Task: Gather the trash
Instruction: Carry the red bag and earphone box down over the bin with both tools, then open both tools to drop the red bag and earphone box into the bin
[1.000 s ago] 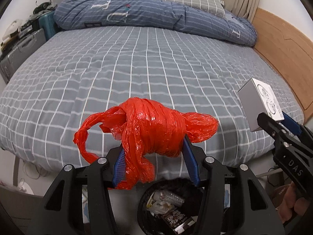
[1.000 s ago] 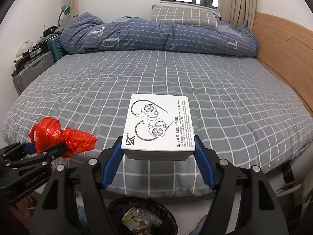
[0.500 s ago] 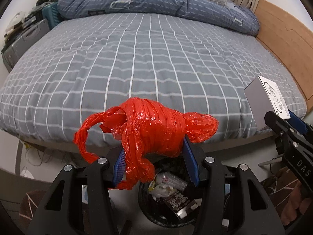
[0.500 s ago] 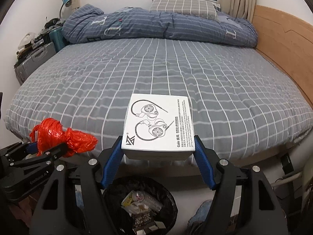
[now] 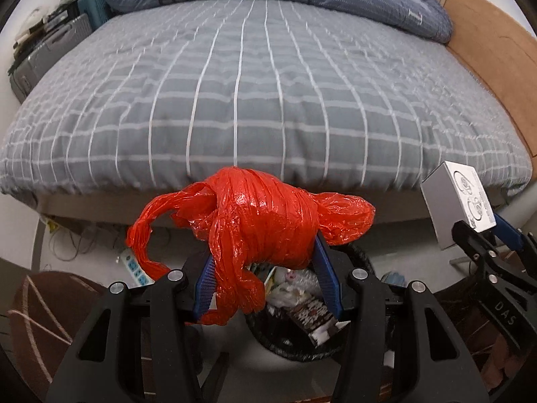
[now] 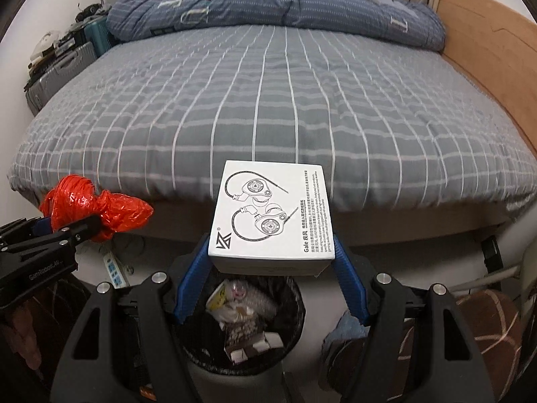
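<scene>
My left gripper [image 5: 265, 265] is shut on a knotted red plastic bag [image 5: 261, 228] and holds it in the air over the black trash bin [image 5: 302, 346]. My right gripper [image 6: 272, 262] is shut on a white earphone box [image 6: 272, 211], held flat above the same bin [image 6: 241, 352], which holds wrappers and cartons. The red bag also shows at the left of the right wrist view [image 6: 97, 208]. The box also shows at the right of the left wrist view [image 5: 459, 205].
The bed [image 6: 268, 107] with a grey checked sheet lies just ahead, its foot edge above the bin. A blue duvet [image 6: 268, 10] lies at the head. Suitcases [image 6: 57, 74] stand left. A power strip [image 6: 114, 268] lies on the floor. Wooden panel [image 6: 486, 50] at right.
Both grippers have moved back from the bed and tilted downward with their loads. The bin now shows more fully beneath both, and the bed's foot edge has come into view.
</scene>
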### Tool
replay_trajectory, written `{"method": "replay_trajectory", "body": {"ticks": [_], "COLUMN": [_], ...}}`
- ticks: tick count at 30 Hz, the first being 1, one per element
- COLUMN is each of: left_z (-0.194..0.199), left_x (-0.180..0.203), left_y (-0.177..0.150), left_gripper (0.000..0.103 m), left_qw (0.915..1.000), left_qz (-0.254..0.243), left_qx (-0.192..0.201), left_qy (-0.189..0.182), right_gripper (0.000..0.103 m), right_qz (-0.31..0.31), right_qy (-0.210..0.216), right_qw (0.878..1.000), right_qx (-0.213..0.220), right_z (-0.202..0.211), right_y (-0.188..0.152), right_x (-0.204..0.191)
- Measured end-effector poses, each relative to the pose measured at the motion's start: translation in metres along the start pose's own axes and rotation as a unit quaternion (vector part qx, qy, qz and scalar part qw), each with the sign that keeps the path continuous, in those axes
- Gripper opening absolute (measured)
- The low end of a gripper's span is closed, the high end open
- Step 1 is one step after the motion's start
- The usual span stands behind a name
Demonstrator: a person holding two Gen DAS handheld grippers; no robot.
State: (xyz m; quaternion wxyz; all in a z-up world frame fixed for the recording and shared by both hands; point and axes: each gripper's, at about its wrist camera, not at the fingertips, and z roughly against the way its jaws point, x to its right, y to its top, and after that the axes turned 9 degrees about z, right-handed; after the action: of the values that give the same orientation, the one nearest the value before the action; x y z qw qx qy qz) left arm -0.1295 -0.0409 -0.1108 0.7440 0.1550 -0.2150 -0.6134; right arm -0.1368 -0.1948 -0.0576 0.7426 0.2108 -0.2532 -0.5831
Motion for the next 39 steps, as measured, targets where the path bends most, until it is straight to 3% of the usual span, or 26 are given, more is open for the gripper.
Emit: {"method": "replay_trajectory", "body": {"ticks": [10, 21, 23, 30, 39], "left_z": [-0.046, -0.059, -0.063, -0.073, -0.077], "left_x": [-0.012, -0.035, -0.034, -0.021, 0.013], "left_y": [-0.008, -0.004, -0.003, -0.006, -0.015], "left_gripper": [0.051, 0.051, 0.051, 0.051, 0.051], "left_qw": [0.9993, 0.9983, 0.9982, 0.9979, 0.9964], "left_qz": [0.006, 0.028, 0.025, 0.005, -0.024], "left_qx": [-0.033, -0.044, -0.047, -0.062, -0.081], "left_qy": [0.014, 0.024, 0.025, 0.02, -0.005], "right_gripper": [0.067, 0.067, 0.073, 0.089, 0.095], "right_qz": [-0.003, 0.037, 0.049, 0.019, -0.022], "right_qy": [0.025, 0.044, 0.03, 0.018, -0.001], "right_qw": [0.995, 0.991, 0.991, 0.993, 0.994], "right_qx": [-0.096, -0.12, -0.118, -0.119, -0.11], "right_z": [-0.066, -0.094, -0.096, -0.097, -0.089], "right_y": [-0.021, -0.024, -0.022, -0.028, -0.041], "right_x": [-0.015, -0.053, -0.057, -0.029, 0.02]}}
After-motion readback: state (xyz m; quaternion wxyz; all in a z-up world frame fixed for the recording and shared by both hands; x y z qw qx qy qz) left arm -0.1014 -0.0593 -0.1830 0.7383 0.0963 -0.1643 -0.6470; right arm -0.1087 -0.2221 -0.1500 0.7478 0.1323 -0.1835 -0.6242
